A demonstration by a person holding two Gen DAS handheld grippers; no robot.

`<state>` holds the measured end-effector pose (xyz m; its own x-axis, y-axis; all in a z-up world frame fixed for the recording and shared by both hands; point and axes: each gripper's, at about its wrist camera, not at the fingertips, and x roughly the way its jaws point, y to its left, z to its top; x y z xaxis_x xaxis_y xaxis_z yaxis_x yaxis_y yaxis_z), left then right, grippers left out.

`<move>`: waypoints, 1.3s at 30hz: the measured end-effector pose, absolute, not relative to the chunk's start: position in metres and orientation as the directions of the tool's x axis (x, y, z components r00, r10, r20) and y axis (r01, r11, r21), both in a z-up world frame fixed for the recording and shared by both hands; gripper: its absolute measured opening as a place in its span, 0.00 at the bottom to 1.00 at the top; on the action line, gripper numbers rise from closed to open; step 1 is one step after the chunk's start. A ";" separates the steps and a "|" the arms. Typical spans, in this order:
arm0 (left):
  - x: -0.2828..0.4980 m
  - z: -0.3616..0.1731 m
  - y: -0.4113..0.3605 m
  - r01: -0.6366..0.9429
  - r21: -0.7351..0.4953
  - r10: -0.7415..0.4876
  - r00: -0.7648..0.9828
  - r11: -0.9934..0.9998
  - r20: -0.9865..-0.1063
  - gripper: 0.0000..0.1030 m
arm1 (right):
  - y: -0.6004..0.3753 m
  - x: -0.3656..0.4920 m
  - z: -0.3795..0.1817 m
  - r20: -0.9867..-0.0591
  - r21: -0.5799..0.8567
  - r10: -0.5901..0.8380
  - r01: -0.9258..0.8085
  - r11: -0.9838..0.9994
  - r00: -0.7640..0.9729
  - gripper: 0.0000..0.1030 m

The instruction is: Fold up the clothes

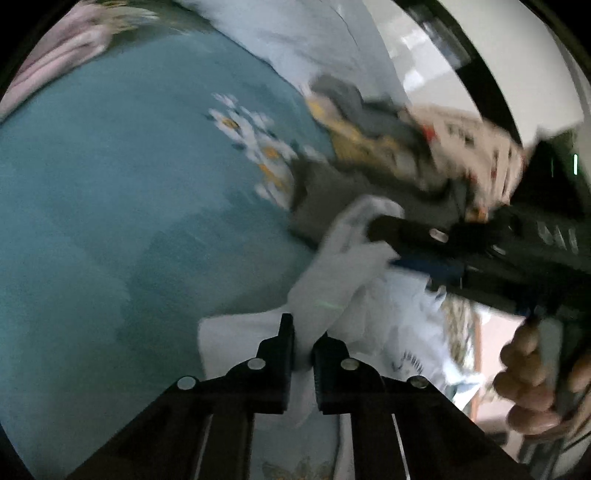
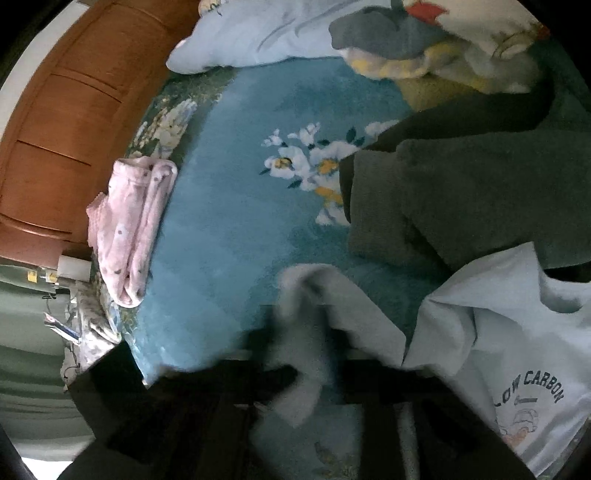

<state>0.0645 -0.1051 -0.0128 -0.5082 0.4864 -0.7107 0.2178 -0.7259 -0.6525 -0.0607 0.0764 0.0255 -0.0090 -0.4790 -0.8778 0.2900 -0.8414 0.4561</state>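
A white T-shirt with dark lettering lies crumpled on the teal floral blanket. My left gripper is shut on a fold of it at the bottom of the left wrist view. A strip of the same shirt runs up to my right gripper, which a hand holds at the right. In the right wrist view the T-shirt fills the lower right. A blurred band of it hangs between the parted fingers of the right gripper, which stands open.
A dark green garment lies spread beyond the shirt. Behind it sits a pile of mixed clothes and a pale blue cloth. A folded pink garment rests at the blanket's left edge, beside a wooden panel.
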 end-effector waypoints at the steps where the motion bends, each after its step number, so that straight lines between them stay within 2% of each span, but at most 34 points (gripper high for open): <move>1: 0.066 -0.010 -0.115 0.229 -0.652 0.479 -0.515 -0.723 -0.711 0.09 | 0.081 -0.059 0.031 -0.869 0.467 -0.494 0.297 -0.833 -0.018 0.62; 5: 0.063 0.008 -0.161 0.247 -0.533 0.368 -0.493 -0.809 -0.788 0.05 | 0.112 -0.050 0.051 -0.869 0.443 -0.489 0.326 -0.835 -0.072 0.62; 8: 0.054 0.017 -0.193 0.256 -0.340 0.202 -0.445 -0.905 -0.873 0.05 | 0.150 -0.043 0.055 -0.888 0.394 -0.444 0.298 -0.869 -0.120 0.62; 9: 0.050 0.018 -0.202 0.257 -0.272 0.145 -0.424 -0.927 -0.894 0.05 | 0.167 -0.040 0.053 -0.896 0.378 -0.424 0.275 -0.884 -0.131 0.62; 11: 0.050 0.015 -0.216 0.273 -0.225 0.101 -0.402 -0.935 -0.910 0.06 | 0.201 -0.035 0.048 -0.912 0.350 -0.385 0.221 -0.910 -0.143 0.62; 13: 0.047 0.011 -0.221 0.302 -0.093 -0.027 -0.371 -0.949 -0.928 0.04 | 0.234 -0.029 0.043 -0.926 0.322 -0.345 0.156 -0.934 -0.155 0.62; 15: 0.051 0.003 -0.233 0.334 -0.016 -0.099 -0.324 -0.942 -0.941 0.04 | 0.273 -0.020 0.040 -0.935 0.299 -0.308 0.076 -0.951 -0.173 0.62; 18: 0.057 -0.004 -0.243 0.379 -0.071 -0.050 -0.300 -0.923 -0.952 0.04 | 0.337 -0.006 0.039 -0.940 0.280 -0.262 -0.056 -0.958 -0.217 0.62; 21: 0.065 0.009 -0.230 0.404 -0.081 -0.057 -0.319 -0.911 -0.946 0.05 | 0.390 0.013 0.035 -0.950 0.245 -0.202 -0.169 -0.955 -0.238 0.62; 25: 0.072 0.037 -0.186 0.383 -0.171 0.006 -0.396 -0.908 -0.918 0.06 | 0.417 0.042 0.018 -0.964 0.223 -0.190 -0.171 -0.960 -0.188 0.62; 28: 0.079 0.045 -0.121 0.258 -0.322 0.190 -0.431 -0.911 -0.882 0.22 | 0.426 0.056 0.003 -0.975 0.177 -0.153 -0.144 -0.974 -0.162 0.62; 29: 0.083 0.046 -0.096 0.203 -0.375 0.262 -0.430 -0.905 -0.864 0.30 | 0.430 0.059 -0.001 -0.977 0.155 -0.130 -0.144 -0.977 -0.172 0.62; 30: 0.083 0.044 -0.079 0.170 -0.404 0.306 -0.416 -0.899 -0.857 0.32 | 0.438 0.061 -0.004 -0.976 0.141 -0.110 -0.162 -0.977 -0.188 0.62; 32: 0.090 0.033 -0.036 0.107 -0.455 0.392 -0.360 -0.884 -0.847 0.32 | 0.463 0.065 -0.008 -0.967 0.168 -0.111 -0.246 -0.955 -0.230 0.62; 35: 0.103 0.013 0.010 0.051 -0.476 0.442 -0.297 -0.878 -0.846 0.32 | 0.514 0.075 -0.012 -0.940 0.267 -0.146 -0.397 -0.878 -0.310 0.62; 36: 0.106 0.008 0.016 0.051 -0.486 0.457 -0.268 -0.872 -0.848 0.32 | 0.532 0.078 -0.012 -0.928 0.303 -0.153 -0.448 -0.841 -0.341 0.62; 39: 0.111 0.010 -0.007 0.142 -0.538 0.472 -0.333 -0.831 -0.816 0.32 | 0.594 0.094 -0.016 -0.879 0.438 -0.184 -0.590 -0.678 -0.441 0.62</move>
